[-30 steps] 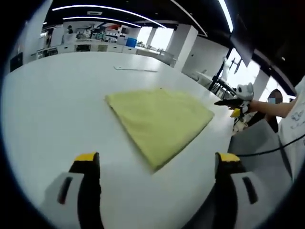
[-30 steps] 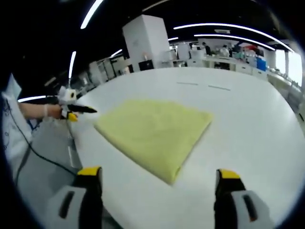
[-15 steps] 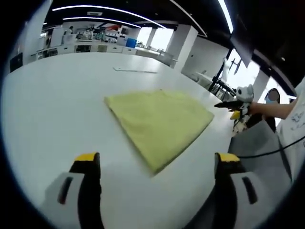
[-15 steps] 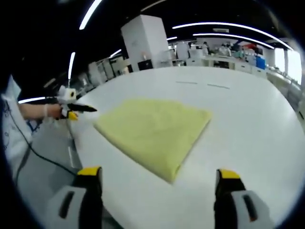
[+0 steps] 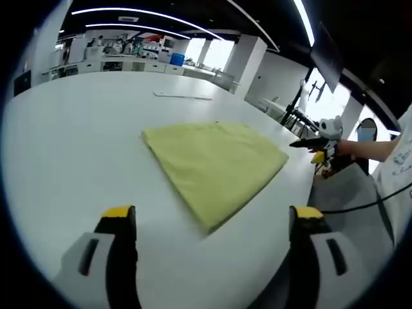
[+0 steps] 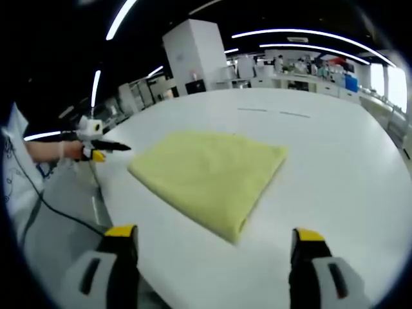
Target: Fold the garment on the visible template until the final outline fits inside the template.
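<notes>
Now the left gripper (image 5: 209, 222) hovers over the white table (image 5: 71, 141), jaws spread wide and holding nothing. Ahead of it, between the jaw lines, lies the folded yellow garment (image 5: 215, 161) (flat, one corner toward the camera). The right gripper (image 6: 209, 241) is likewise spread and empty, the garment (image 6: 209, 174) just ahead. Each gripper appears in the other's view at the table's edge, well apart from the cloth.
</notes>
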Motion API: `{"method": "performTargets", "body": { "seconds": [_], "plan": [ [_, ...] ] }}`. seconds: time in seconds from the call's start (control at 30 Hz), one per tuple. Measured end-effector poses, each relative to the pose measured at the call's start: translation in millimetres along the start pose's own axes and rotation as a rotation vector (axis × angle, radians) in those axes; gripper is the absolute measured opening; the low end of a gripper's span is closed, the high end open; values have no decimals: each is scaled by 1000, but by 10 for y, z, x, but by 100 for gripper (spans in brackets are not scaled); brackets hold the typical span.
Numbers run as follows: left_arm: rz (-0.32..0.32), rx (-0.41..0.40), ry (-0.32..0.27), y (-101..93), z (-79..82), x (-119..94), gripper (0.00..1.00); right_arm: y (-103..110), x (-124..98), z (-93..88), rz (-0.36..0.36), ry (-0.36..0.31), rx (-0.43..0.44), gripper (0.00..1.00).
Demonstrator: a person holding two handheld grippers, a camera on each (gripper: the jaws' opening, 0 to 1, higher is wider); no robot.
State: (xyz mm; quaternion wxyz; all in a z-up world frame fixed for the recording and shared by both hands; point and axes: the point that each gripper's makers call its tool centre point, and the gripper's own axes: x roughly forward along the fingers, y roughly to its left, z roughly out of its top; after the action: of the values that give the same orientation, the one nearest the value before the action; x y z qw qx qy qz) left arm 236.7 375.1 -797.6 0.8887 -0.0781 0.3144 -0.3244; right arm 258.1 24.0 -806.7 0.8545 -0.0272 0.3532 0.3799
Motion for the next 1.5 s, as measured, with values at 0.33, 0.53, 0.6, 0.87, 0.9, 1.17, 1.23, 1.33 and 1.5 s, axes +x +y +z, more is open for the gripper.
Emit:
{"method": "performTargets", "body": {
  "seconds": [0.33,0.53,0.6,0.87,0.9,1.17,1.23,1.33,1.5],
  "plan": [
    [-3,-6,-9,-8,23,-9,96,25,-18,41,-3,-14,22,99],
    [38,-98,-34,20,33,21,95,-9,-111,401,-54,-164,51,99],
    [47,-131,-38,10,48,24,95,-8,-240,596,-103,-253,61,98],
    [89,-40,21,56,286,121,98,82,-201,623,-84,-294,66,100],
    [112,-3,29,65,346,135,99,17,-191,566,-95,-276,8,100],
    [391,-12,63,104,280,68,99,-199,-220,392,10,-241,-74,100],
    [421,-7,113,83,184,61,99,-184,-273,325,17,-213,-172,100],
    [479,-4,207,-27,44,59,99,-186,-283,197,68,-180,-198,100],
    [491,22,231,-326,87,168,99,-248,-365,281,112,-239,-160,100]
  ]
}}
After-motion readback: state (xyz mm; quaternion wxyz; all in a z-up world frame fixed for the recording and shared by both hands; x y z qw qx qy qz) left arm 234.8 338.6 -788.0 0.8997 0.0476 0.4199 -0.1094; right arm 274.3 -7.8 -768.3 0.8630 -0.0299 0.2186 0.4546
